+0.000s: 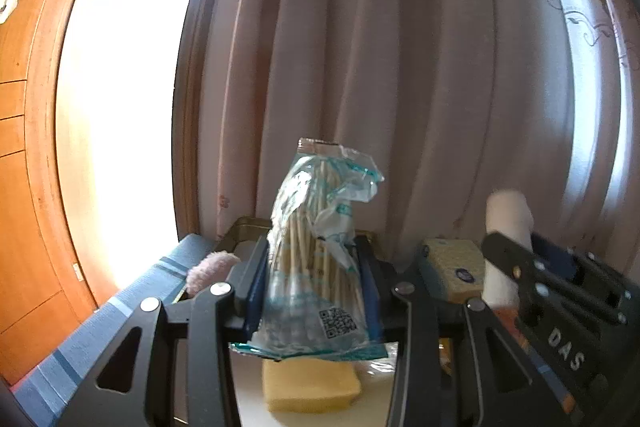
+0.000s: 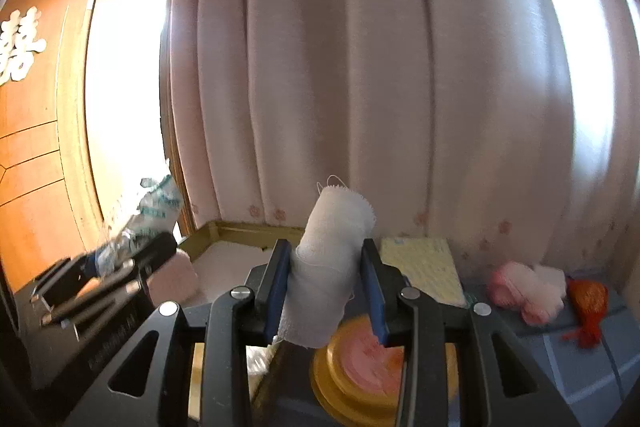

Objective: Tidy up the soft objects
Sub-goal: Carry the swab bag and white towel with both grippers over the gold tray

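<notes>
One bag of cotton swabs is standing upright, clenched between the blue pads of the left gripper, its crumpled top sticking up past the fingers; in the right wrist view the same bag is showing at far left. One white gauze roll is being gripped by the right gripper, squeezed between both fingers, top end poking above them, bottom end hanging below.

Below the left gripper, one yellow sponge is lying inside a gold-rimmed tray, and one pink fluffy puff is sitting at the tray's left side. One scrub sponge with a dark underside is resting right of the tray. Under the right gripper, a round yellow tin is holding something pink. On the blue surface far right, one pink fluffy ball is touching one red tassel ornament. A pink curtain is hanging behind.
</notes>
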`<state>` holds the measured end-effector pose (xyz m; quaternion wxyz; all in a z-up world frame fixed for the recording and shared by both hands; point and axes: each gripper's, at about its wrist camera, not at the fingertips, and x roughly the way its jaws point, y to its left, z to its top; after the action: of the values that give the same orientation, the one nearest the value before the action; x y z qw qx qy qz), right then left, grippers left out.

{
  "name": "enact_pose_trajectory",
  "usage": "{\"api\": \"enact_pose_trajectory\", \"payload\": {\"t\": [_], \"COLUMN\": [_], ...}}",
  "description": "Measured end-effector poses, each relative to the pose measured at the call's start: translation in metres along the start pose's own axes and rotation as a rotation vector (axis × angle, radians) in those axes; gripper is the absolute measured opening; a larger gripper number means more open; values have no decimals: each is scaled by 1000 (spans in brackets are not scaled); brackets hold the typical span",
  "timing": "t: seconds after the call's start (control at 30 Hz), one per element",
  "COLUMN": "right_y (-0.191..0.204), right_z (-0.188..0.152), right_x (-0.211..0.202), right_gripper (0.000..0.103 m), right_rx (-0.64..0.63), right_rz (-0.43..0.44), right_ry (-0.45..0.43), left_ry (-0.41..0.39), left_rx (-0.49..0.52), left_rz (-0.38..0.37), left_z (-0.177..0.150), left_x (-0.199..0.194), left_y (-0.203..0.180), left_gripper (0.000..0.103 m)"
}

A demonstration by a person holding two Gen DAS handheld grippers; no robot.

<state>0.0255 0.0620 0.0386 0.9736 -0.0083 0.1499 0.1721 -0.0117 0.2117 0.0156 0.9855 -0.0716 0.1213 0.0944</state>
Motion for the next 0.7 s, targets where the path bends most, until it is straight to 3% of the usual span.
{"api": "enact_pose_trajectory", "payload": {"t": [0.2, 0.43, 0.7], "right_y": [20, 33, 34], "right_z": [19, 37, 47], "right_x": [31, 69, 128], "right_gripper": [38, 38, 38], "right_rx": [-9, -25, -9], "right_rz": [26, 31, 44], "right_ry": [18, 74, 238], "left_ry": [27, 138, 243], "left_rx": [21, 40, 42], "left_rz": [50, 105, 159], "left_z": [12, 28, 35], "left_x": [11, 43, 73], "left_y": [7, 18, 26], "left_gripper": [39, 39, 39]}}
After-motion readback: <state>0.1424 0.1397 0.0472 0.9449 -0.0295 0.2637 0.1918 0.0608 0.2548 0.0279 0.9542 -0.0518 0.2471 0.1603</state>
